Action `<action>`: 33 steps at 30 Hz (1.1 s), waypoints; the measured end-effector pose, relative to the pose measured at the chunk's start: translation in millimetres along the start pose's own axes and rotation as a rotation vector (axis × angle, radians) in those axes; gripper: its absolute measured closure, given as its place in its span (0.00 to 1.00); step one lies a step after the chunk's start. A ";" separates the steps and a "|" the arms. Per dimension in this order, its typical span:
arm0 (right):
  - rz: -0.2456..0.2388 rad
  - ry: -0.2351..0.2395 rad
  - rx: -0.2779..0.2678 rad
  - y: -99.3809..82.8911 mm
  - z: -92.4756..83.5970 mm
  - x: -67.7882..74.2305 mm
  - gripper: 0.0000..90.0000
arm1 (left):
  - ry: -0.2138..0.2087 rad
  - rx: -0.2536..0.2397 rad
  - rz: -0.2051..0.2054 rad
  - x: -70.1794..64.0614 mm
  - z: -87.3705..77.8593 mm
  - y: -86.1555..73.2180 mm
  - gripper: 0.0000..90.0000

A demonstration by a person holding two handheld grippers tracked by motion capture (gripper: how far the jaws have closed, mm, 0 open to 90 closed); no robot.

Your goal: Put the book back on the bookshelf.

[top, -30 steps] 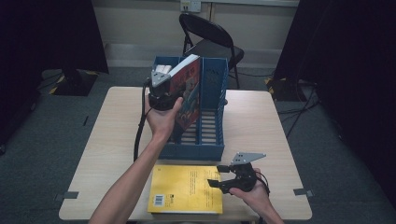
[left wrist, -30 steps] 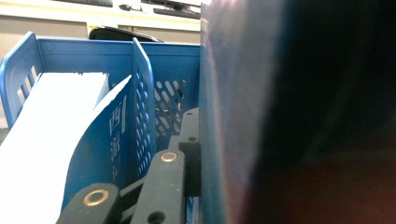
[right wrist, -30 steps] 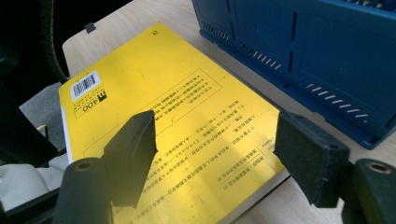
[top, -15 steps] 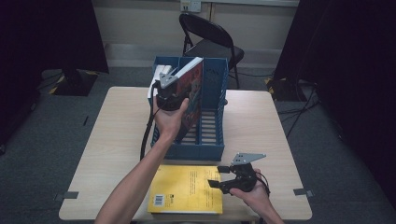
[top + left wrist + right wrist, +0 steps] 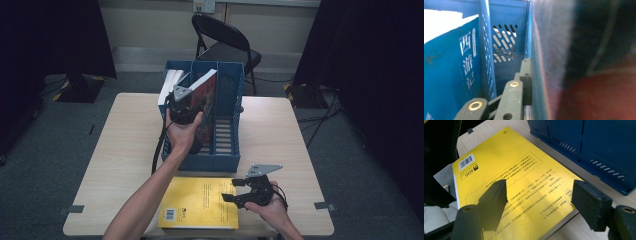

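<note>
Your left gripper (image 5: 186, 102) had its jaws clamped on a red-covered book (image 5: 206, 100), which stood tilted in the middle slot of the blue file rack (image 5: 227, 150), beside a blue book (image 5: 451, 75) one slot over. Your right gripper (image 5: 539, 195) hung with jaws spread wide and empty above the yellow book (image 5: 519, 170), which lay flat below them on the table (image 5: 280, 125).

Red book (image 5: 206, 97) in left gripper (image 5: 184, 104)

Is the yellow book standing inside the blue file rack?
No, the yellow book lies flat on the table, in front of the rack.
</note>
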State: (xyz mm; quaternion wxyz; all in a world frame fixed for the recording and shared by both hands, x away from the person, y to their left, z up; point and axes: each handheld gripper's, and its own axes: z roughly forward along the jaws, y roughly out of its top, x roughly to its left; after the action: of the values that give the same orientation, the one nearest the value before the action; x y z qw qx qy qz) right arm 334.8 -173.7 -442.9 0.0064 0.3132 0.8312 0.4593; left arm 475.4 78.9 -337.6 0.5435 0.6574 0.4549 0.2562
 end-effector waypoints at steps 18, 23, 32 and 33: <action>-0.003 0.011 0.013 -1.3 3.4 1.5 0.32 | -0.086 0.054 0.049 8.0 -9.0 -28.0 0.81; -0.005 0.011 0.015 -0.8 4.4 2.2 0.32 | -0.106 0.063 0.048 8.0 -16.0 -31.8 0.80; -0.007 0.012 0.015 -1.2 4.3 2.2 0.32 | -0.143 0.127 0.052 7.5 -23.4 -30.3 0.72; -0.007 0.014 0.015 -1.2 4.4 2.1 0.32 | -0.149 0.143 0.045 8.8 -24.2 -29.4 0.72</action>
State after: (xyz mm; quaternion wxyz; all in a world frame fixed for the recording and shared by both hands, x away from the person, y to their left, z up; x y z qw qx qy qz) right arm 333.8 -169.7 -445.8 0.0000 0.3073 0.8357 0.4551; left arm 449.9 98.1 -360.2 0.5214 0.7218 0.4156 0.1856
